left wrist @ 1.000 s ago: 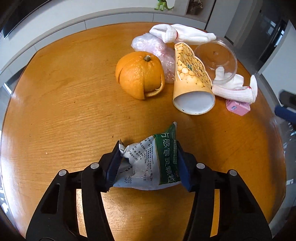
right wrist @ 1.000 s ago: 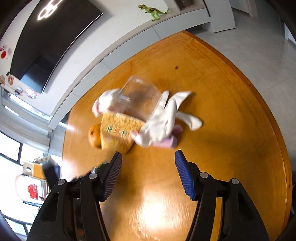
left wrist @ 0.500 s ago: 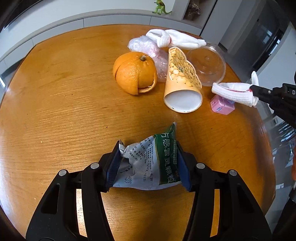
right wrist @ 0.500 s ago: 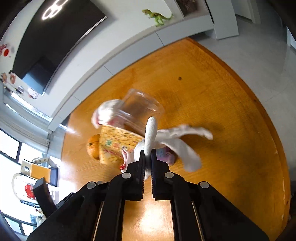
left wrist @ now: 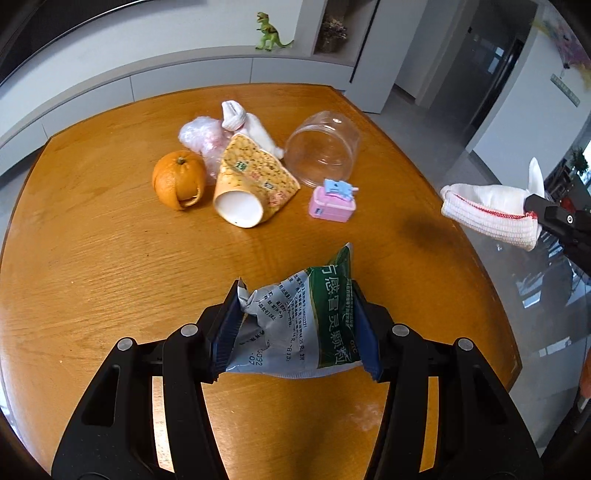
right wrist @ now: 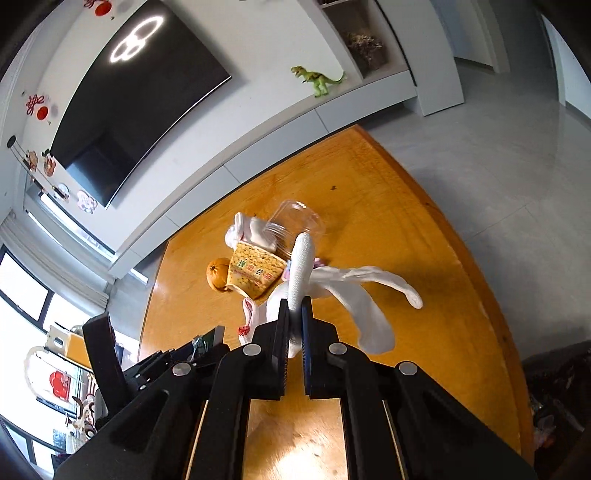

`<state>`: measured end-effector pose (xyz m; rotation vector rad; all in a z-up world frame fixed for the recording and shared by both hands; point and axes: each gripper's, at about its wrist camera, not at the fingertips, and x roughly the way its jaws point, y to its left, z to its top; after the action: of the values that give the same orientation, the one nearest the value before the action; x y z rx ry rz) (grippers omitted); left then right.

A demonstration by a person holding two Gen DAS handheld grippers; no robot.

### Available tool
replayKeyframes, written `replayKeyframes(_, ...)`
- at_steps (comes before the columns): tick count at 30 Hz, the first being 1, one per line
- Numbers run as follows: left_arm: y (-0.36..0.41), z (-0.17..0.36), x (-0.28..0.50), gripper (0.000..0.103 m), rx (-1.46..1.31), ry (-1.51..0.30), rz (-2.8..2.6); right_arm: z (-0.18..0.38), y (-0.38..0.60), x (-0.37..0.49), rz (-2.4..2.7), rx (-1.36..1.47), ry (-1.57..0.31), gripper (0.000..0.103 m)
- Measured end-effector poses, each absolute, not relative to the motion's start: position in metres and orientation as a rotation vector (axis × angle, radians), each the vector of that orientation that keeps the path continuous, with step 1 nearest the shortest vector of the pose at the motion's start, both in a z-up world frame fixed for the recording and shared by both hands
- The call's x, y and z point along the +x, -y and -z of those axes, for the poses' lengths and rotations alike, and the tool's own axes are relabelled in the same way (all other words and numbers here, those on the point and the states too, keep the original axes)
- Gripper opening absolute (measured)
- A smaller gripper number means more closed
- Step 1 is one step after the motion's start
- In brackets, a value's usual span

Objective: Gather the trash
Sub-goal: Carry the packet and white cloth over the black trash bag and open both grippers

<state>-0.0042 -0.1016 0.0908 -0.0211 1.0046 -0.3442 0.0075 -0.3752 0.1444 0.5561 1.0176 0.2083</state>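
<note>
My left gripper (left wrist: 295, 325) is shut on a crumpled silver and green packet (left wrist: 299, 325), held above the round wooden table (left wrist: 92, 258). My right gripper (right wrist: 293, 328) is shut on a white glove (right wrist: 354, 291) with a red-trimmed cuff, lifted off the table; it also shows in the left wrist view (left wrist: 491, 210) past the table's right edge. On the table lie a peeled orange (left wrist: 179, 179), a yellow paper cup (left wrist: 255, 184) on its side, a clear plastic cup (left wrist: 325, 147), a crumpled plastic bag (left wrist: 199, 136), a second white glove (left wrist: 247, 123) and a small pink box (left wrist: 332, 205).
A low grey cabinet (left wrist: 184, 77) with a green toy dinosaur (left wrist: 271, 35) runs behind the table. A dark TV (right wrist: 136, 96) hangs on the wall. Grey floor (right wrist: 498, 129) lies to the right of the table.
My right gripper closed on the white glove and lifted it off the table, away to the right. My left gripper drew back and higher with the packet still held.
</note>
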Motion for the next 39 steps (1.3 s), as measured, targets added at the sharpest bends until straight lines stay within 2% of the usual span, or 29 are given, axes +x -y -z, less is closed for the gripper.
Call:
replayKeyframes(13,0.248,-0.107,-0.053,0.054,0.156,-0.970,0.581,-0.139,0.491,-0.107,0.021,0.668,-0.960,0.007)
replayKeyframes(22,0.363,-0.096,-0.099,0.055,0.289,-0.966,0.773,-0.123,0.566,-0.200,0.236,0.741,-0.948,0.007)
replayKeyframes(29,0.452,-0.071,-0.130,0.055,0.430,-0.992,0.892,-0.103,0.612,-0.267,0.402,0.796,-0.975,0.007)
replayKeyframes(37,0.532,-0.019,-0.167,0.058,0.637,-1.048,0.975,-0.060,0.661,-0.321,0.587,0.891,-1.057,0.007)
replayKeyframes(38,0.540,-0.013,-0.172,0.060,0.658,-1.052,0.984,-0.052,0.667,-0.324,0.609,0.906,-1.084,0.009)
replayKeyframes(39,0.546,-0.008,-0.176,0.071,0.687,-1.054,0.996,-0.043,0.674,-0.324,0.632,0.924,-1.125,0.024)
